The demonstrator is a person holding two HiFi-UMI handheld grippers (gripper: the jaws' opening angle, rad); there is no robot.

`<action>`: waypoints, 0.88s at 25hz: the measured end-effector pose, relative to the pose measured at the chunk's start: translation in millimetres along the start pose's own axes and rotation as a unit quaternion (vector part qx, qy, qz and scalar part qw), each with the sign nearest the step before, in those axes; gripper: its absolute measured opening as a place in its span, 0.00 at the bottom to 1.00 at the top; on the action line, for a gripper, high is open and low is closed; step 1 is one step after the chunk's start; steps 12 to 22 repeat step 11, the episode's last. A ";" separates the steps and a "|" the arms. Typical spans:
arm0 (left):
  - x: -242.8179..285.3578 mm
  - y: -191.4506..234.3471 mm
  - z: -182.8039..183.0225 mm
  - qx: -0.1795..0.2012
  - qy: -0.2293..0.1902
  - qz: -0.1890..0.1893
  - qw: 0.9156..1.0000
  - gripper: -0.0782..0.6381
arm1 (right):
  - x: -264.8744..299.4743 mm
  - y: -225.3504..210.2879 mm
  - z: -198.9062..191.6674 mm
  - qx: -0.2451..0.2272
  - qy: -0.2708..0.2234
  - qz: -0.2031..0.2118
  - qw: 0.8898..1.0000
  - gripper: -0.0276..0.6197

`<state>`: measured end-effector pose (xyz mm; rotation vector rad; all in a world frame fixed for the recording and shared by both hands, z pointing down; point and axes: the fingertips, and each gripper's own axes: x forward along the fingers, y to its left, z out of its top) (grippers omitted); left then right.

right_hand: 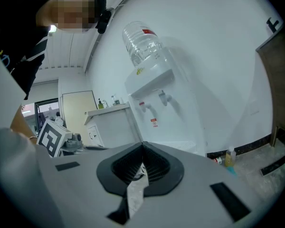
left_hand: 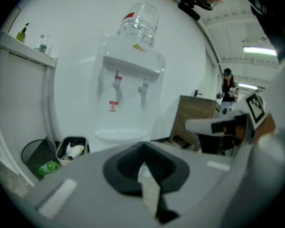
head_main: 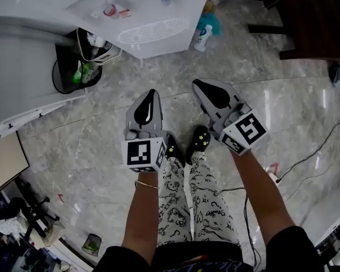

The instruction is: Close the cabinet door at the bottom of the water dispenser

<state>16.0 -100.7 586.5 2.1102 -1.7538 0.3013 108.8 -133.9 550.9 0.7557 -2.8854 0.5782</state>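
Note:
The white water dispenser (head_main: 150, 18) stands at the top of the head view, seen from above with its drip grille (head_main: 153, 30). Its lower cabinet door is hidden under its top here. In the left gripper view the dispenser (left_hand: 128, 94) carries a clear bottle (left_hand: 140, 20); its base is hidden behind the jaws. The right gripper view also has the dispenser (right_hand: 156, 99) ahead. My left gripper (head_main: 151, 93) and right gripper (head_main: 198, 85) hover over the marble floor, short of the dispenser. Both are shut and hold nothing, as both gripper views confirm for the left gripper (left_hand: 143, 151) and right gripper (right_hand: 142, 148).
Two waste bins (head_main: 73, 67) stand left of the dispenser beside a white counter (head_main: 17, 50). Bottles (head_main: 203, 37) sit on the floor at its right. Dark wooden furniture (head_main: 311, 16) fills the top right. Cables (head_main: 314, 154) run along the floor at right.

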 end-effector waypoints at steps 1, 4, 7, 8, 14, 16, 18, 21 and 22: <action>-3.5 -2.1 5.5 -0.001 -0.004 -0.004 1.000 0.11 | -2.2 4.2 4.4 -0.002 -0.003 -0.002 1.000 0.07; -14.0 -9.2 20.3 0.005 -0.011 -0.014 1.000 0.11 | -10.7 14.7 15.9 -0.004 -0.008 -0.009 1.000 0.07; -26.1 -11.0 31.6 0.007 -0.014 -0.015 1.000 0.11 | -17.8 25.4 22.9 -0.006 -0.007 -0.011 1.000 0.07; -30.2 -10.1 34.3 0.009 -0.015 -0.014 1.000 0.11 | -19.4 29.2 23.8 -0.008 -0.006 -0.011 1.000 0.07; -43.9 -4.9 39.7 0.017 -0.012 -0.013 1.000 0.11 | -22.7 43.1 23.4 -0.013 -0.004 -0.008 1.000 0.07; -43.9 -4.9 39.7 0.017 -0.012 -0.013 1.000 0.11 | -22.7 43.1 23.4 -0.013 -0.004 -0.008 1.000 0.07; -43.9 -4.9 39.7 0.017 -0.012 -0.013 1.000 0.11 | -22.7 43.1 23.4 -0.013 -0.004 -0.008 1.000 0.07; -43.9 -4.9 39.7 0.017 -0.012 -0.013 1.000 0.11 | -22.7 43.1 23.4 -0.013 -0.004 -0.008 1.000 0.07; -43.9 -4.9 39.7 0.017 -0.012 -0.013 1.000 0.11 | -22.7 43.1 23.4 -0.013 -0.004 -0.008 1.000 0.07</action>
